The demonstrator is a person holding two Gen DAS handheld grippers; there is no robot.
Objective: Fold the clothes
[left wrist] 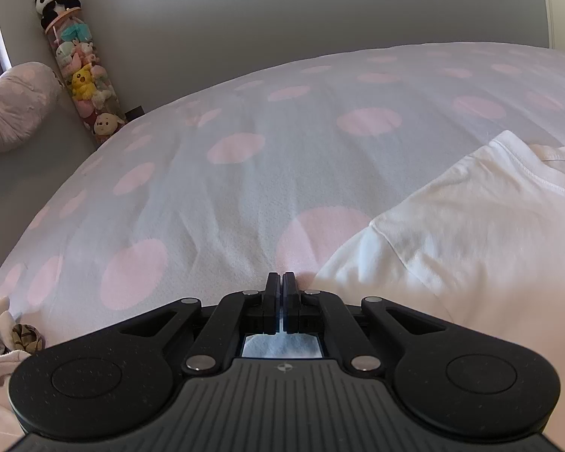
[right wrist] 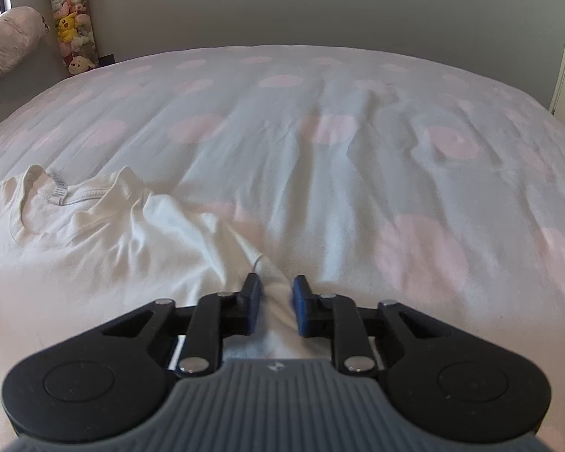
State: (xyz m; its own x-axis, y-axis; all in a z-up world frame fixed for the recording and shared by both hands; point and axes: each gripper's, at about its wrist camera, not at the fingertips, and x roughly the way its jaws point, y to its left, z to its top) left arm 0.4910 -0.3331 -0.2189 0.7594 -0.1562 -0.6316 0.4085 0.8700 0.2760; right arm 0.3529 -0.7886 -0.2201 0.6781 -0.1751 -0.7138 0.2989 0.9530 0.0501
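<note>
A white T-shirt [left wrist: 471, 233] lies spread on the bed, collar and label toward the far side; in the right wrist view the white T-shirt [right wrist: 94, 248] fills the left foreground. My left gripper [left wrist: 281, 282] is shut, its tips low on the sheet just left of the shirt's sleeve edge; nothing shows clearly between the tips. My right gripper [right wrist: 277, 288] is open, its fingers straddling a fold of the shirt's sleeve edge.
The bed [right wrist: 320, 132] has a white sheet with pink dots. A clear tube of plush toys [left wrist: 83, 75] stands in the far left corner by the wall, beside a pale pillow [left wrist: 15, 105]. Other crumpled clothes [left wrist: 3, 339] lie at the near left.
</note>
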